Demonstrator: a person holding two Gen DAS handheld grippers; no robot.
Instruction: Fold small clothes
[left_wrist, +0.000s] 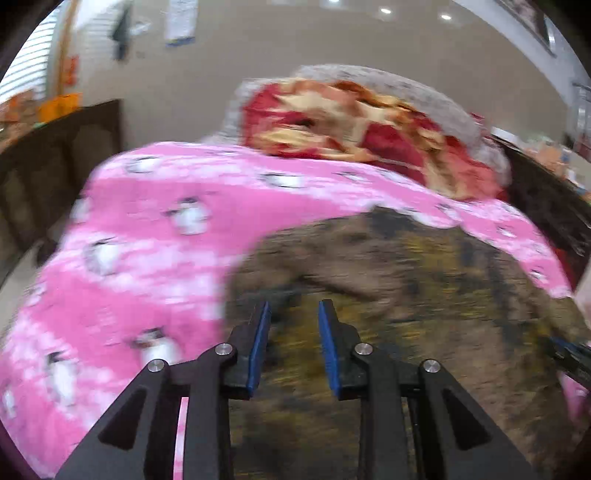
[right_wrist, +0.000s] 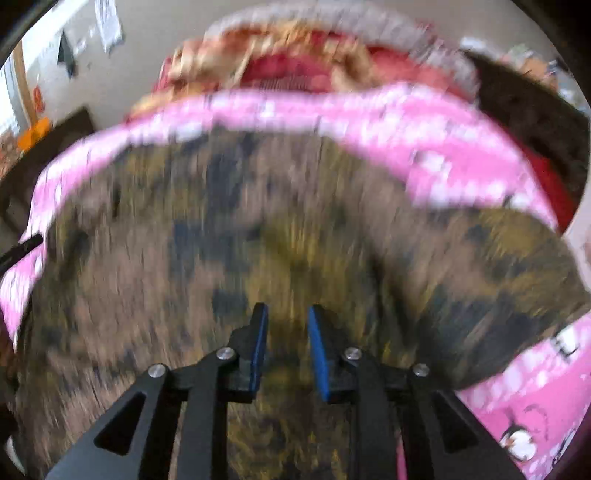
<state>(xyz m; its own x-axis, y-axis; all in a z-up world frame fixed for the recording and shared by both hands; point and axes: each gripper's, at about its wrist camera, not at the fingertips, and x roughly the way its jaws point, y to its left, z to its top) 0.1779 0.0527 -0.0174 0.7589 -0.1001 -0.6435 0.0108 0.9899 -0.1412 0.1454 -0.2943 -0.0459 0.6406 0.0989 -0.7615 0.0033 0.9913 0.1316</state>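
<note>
Both views are heavily motion-blurred, so fine detail is lost. The left hand-held gripper (left_wrist: 294, 308) hangs over a mottled brown, olive and dark-patterned garment (left_wrist: 406, 295), its blue-padded fingers (left_wrist: 258, 347) spread apart with nothing between them; whether the tips touch the cloth cannot be told. The right hand-held gripper (right_wrist: 286, 312) is likewise spread, its blue pads (right_wrist: 318, 354) standing apart above the same mottled garment (right_wrist: 221, 240), with only blurred fabric showing in the gap. The garment lies spread on a pink blanket with a penguin print (left_wrist: 155, 229), which frames it on the left and along the far edge in the left wrist view, and rings it as a pink band (right_wrist: 369, 125) across the top and down the lower right in the right wrist view. In the right wrist view the garment spans nearly the whole width of the frame, so its long axis seems to run left to right across the grippers' line of sight, though the blur and lens bending make this uncertain; which end is which cannot be made out. Beyond the blanket sits a heap of red and cream patterned cloth (left_wrist: 362, 129) with a grey fuzzy edge (left_wrist: 424, 92) behind it. A dark wooden piece of furniture (left_wrist: 62, 155) stands at the left against a beige wall (left_wrist: 207, 74).
</note>
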